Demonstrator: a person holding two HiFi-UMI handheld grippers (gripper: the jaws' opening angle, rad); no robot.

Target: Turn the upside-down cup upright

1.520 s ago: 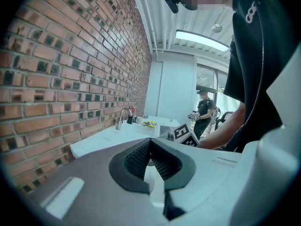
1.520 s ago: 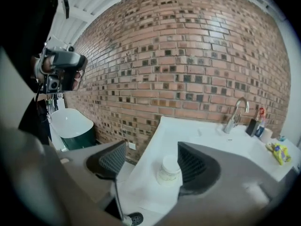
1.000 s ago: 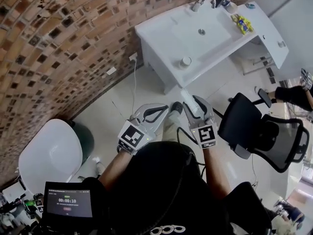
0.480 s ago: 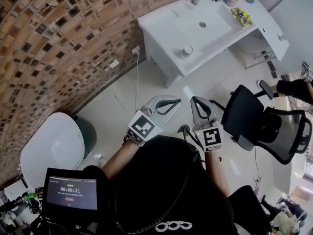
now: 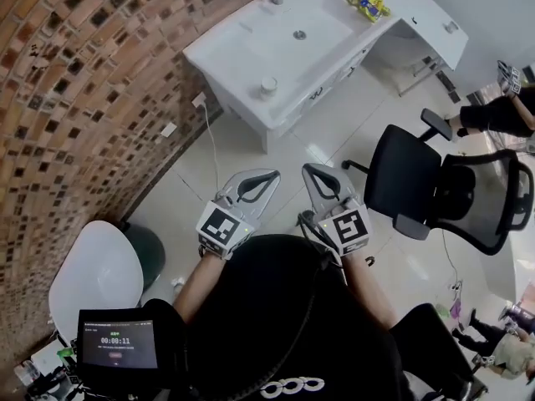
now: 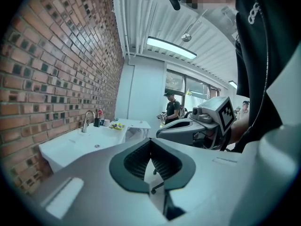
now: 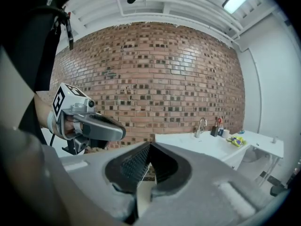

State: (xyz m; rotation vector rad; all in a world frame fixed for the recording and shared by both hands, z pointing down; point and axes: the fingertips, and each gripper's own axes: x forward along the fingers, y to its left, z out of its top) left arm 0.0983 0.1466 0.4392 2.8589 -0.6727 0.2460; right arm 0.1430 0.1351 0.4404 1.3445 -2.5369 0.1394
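Right gripper: shut! The grey two-jaw right gripper stood with its jaws apart a second ago. Now the ribbed pads meet, and nothing is between them.
Left gripper: the matching grey left gripper sits just beside it, jaws together and empty, the same as a second ago.
Both hands: they are held out in front of the body over the pale tiled floor, and they have come up and forward a little.
Meaning for the task: nothing is gripped and both tools are well apart from the counter, so this looks like the approach only. The jaws closed on air (a test squeeze, perhaps) and would have to part again before any grasp.
Basin: the rectangular white sink basin is set in the long white vanity counter on the far side. It is bare apart from its drain.
Bin: a dark green round bin sits near left, tucked beside a white rounded chair seat. Its inside is hidden.
Cup: the small white cylindrical cup stands alone on the counter's near edge, nearer than the basin and untouched. It is too small here to tell which way up it is, or whether anything is in it.
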